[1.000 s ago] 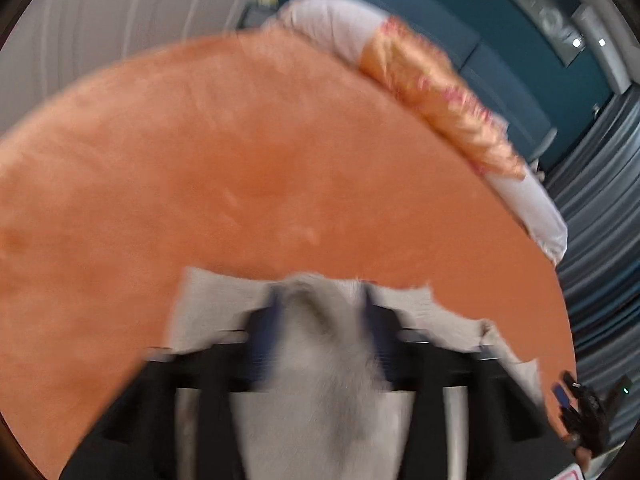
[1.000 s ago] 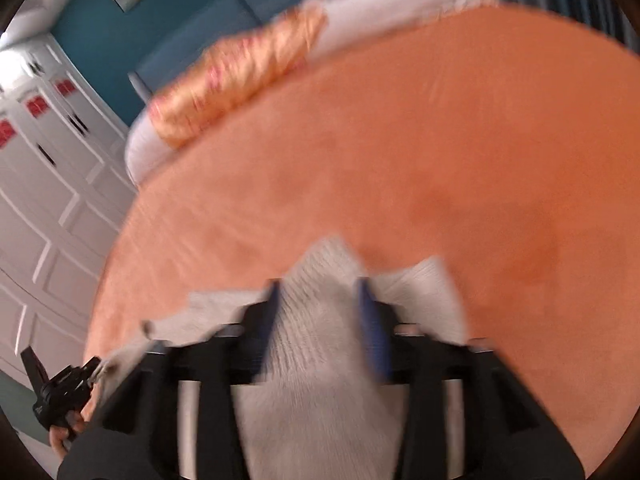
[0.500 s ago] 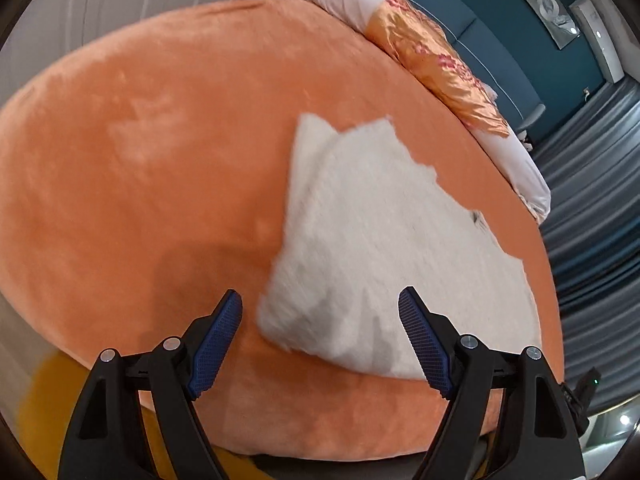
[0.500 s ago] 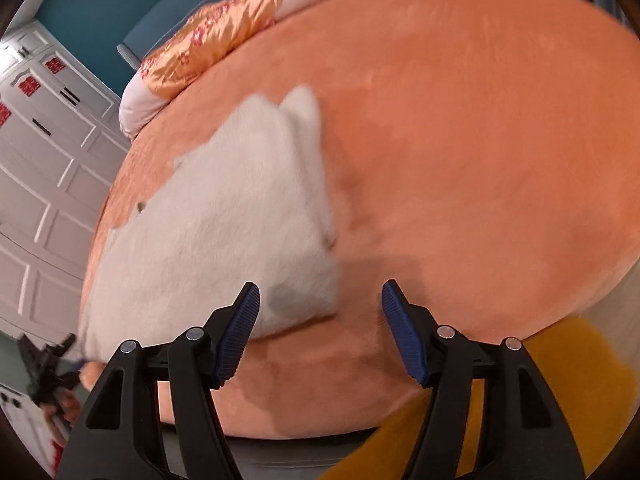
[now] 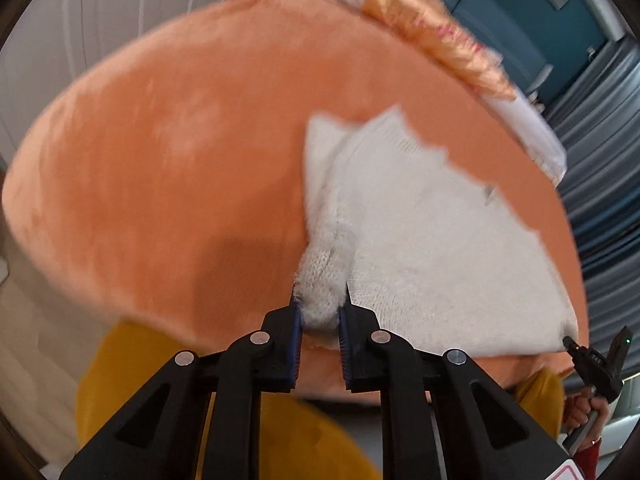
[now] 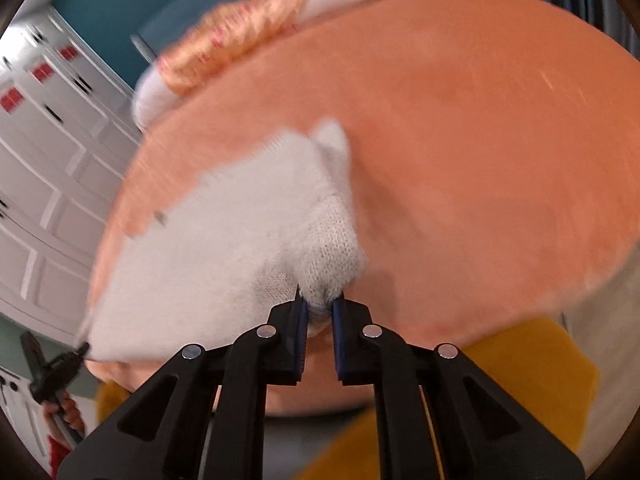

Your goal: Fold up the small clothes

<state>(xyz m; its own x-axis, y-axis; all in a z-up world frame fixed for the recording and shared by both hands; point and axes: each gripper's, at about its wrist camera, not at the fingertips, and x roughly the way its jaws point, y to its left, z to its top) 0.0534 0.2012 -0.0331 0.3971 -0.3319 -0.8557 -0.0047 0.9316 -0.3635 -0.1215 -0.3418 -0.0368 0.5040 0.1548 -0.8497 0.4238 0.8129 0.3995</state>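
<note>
A white knit garment [image 5: 432, 232] lies spread on an orange plush bed cover [image 5: 180, 152]. My left gripper [image 5: 319, 312] is shut on the garment's near left corner, which bunches between the blue pads. In the right wrist view the same garment [image 6: 224, 248] lies on the cover [image 6: 480, 152], and my right gripper [image 6: 319, 308] is shut on its near right corner. Each gripper shows at the far edge of the other's view, the right one [image 5: 592, 360] and the left one [image 6: 52, 368], both at the garment's near edge.
A gold patterned pillow [image 5: 440, 44] and white bedding [image 5: 532, 128] lie at the far end of the bed. White panelled cupboard doors [image 6: 48, 152] stand to the left, grey curtains [image 5: 608, 160] to the right. Yellow fabric [image 5: 140, 380] hangs below the bed's near edge.
Half a second ago both grippers were open just short of the garment's near corners. Now each has moved in and shut on its corner, and the fabric bunches up there.
</note>
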